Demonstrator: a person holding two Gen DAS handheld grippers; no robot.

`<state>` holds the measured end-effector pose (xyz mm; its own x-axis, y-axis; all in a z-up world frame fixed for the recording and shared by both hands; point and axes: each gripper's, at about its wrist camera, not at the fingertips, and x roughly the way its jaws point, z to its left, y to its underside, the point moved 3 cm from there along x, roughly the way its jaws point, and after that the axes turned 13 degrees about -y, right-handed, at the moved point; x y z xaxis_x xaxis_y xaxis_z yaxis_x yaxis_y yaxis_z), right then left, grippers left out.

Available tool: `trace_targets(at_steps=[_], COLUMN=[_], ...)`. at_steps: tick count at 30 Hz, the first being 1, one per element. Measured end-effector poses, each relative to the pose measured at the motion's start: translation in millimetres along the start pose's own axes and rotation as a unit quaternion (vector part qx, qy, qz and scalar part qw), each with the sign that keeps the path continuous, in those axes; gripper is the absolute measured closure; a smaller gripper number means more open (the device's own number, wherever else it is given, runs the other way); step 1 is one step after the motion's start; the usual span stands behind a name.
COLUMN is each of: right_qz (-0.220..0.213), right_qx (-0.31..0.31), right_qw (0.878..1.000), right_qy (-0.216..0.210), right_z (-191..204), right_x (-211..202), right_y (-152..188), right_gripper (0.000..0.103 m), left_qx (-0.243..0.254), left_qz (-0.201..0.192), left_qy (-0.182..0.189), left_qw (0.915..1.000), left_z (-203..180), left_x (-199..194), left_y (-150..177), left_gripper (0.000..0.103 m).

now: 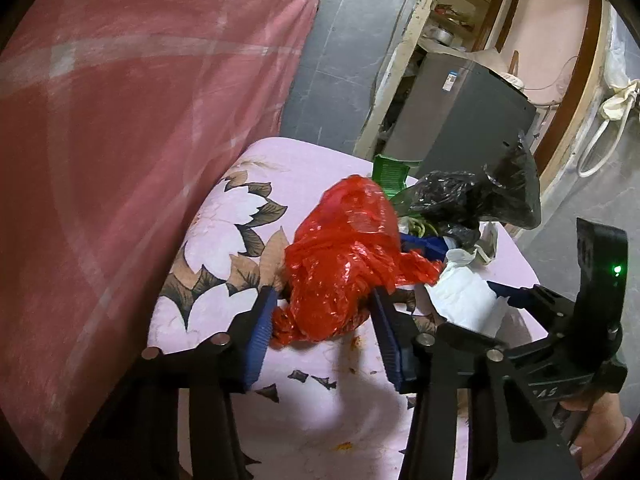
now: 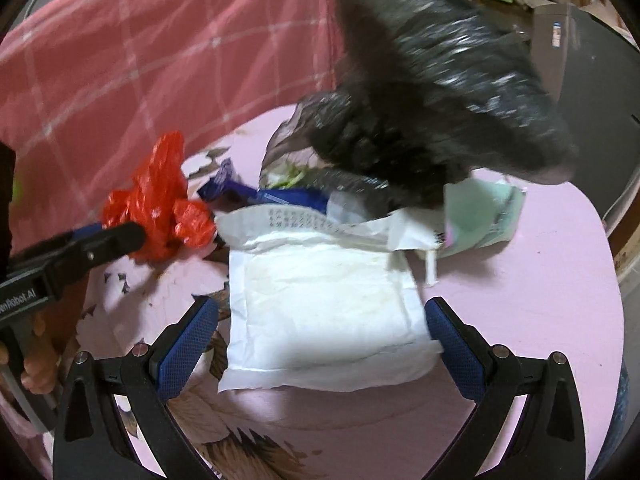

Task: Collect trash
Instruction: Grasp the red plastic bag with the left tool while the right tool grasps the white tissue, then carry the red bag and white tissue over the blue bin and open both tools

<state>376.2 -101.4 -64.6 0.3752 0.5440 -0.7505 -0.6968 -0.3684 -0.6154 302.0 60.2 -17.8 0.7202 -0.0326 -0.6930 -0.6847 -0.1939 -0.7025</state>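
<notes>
Two hand-held grippers work a heap of trash on a pink floral-print cloth surface (image 1: 224, 216). Nearest the left hand-held gripper (image 1: 324, 304), a crumpled red plastic bag (image 1: 344, 256) sits btwn its blue pads; the jaws are about half open and bracket the bag's near end, right pad at its edge, left pad just beside it, firm pinch not confirmed. The bag's long axis runs away from that gripper, toward the heap. Nearest the right hand-held gripper (image 2: 322, 320), a flat white absorbent pad (image 2: 332, 312) lies straight ahead, its long axis running away from the gripper, w/ the wide-open jaws straddling its near end, nothing held. The left gripper is closer to the red bag, the right to the white pad. Behind both: blue wrappers (image 2: 256, 194), a printed paper slip (image 2: 304, 220), a pale green packet (image 2: 484, 216) and a crumpled black plastic bag (image 2: 432, 92), blurred. Open cloth to the right of the pad gives room; the surface's rounded edge is near on that side. A pink checked blanket (image 1: 120, 120) crowds the left. Beyond, grey tiled floor (image 1: 340, 40) and a dark grey cabinet (image 1: 460, 112).
</notes>
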Motion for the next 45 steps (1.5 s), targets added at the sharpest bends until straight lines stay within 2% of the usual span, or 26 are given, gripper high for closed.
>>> trace_targets(at_steps=[4, 6, 7, 17, 19, 21, 23, 27, 30, 32, 37, 45], right_qz=[0.009, 0.008, 0.004, -0.015, -0.022, -0.026, -0.029, -0.033, -0.044, -0.049, -0.065, -0.137], right_qx=[-0.007, -0.005, -0.001, 0.022, 0.027, 0.029, 0.028, 0.026, 0.042, 0.051, 0.053, 0.051], right_qw=[1.0, 1.0, 1.0, 1.0, 0.999, 0.999, 0.999, 0.999, 0.998, 0.997, 0.996, 0.989], right_qy=[0.014, 0.017, 0.019, 0.014, 0.011, 0.008, 0.003, 0.004, -0.004, -0.012, -0.016, -0.008], right_z=[3, 2, 2, -4, -6, -6, -4, -1, -7, -8, -4, -3], right_x=[5, 6, 5, -12, -18, -22, -33, -39, -46, -50, -64, -112], right_y=[0, 0, 0, 7, 9, 13, 21, 25, 28, 32, 41, 54], right_gripper=[0.0, 0.001, 0.007, 0.021, 0.031, 0.036, 0.048, 0.058, 0.079, 0.086, 0.09, 0.09], left_qx=[0.004, 0.009, 0.012, 0.023, 0.024, 0.024, 0.024, 0.024, 0.024, 0.025, 0.026, 0.039], left_qz=[-0.003, -0.006, -0.004, -0.013, -0.017, -0.021, -0.023, -0.025, -0.027, -0.029, -0.035, -0.058], left_qy=[0.0, -0.001, -0.002, -0.008, -0.009, -0.009, -0.009, -0.006, -0.004, -0.004, 0.001, 0.02], left_qw=[1.0, 0.9999, 0.9999, 0.9996, 0.9995, 0.9995, 0.9994, 0.9994, 0.9993, 0.9993, 0.999, 0.9973], left_z=[-1, -3, -6, -15, -17, -18, -20, -23, -26, -28, -34, -64], left_x=[-2, -3, -1, -3, -7, -10, -14, -19, -23, -26, -34, -51], left_y=[-1, 0, -1, 3, 4, 7, 11, 15, 19, 22, 26, 34], left_gripper=[0.069, 0.077, 0.082, 0.086, 0.087, 0.087, 0.087, 0.087, 0.087, 0.087, 0.087, 0.087])
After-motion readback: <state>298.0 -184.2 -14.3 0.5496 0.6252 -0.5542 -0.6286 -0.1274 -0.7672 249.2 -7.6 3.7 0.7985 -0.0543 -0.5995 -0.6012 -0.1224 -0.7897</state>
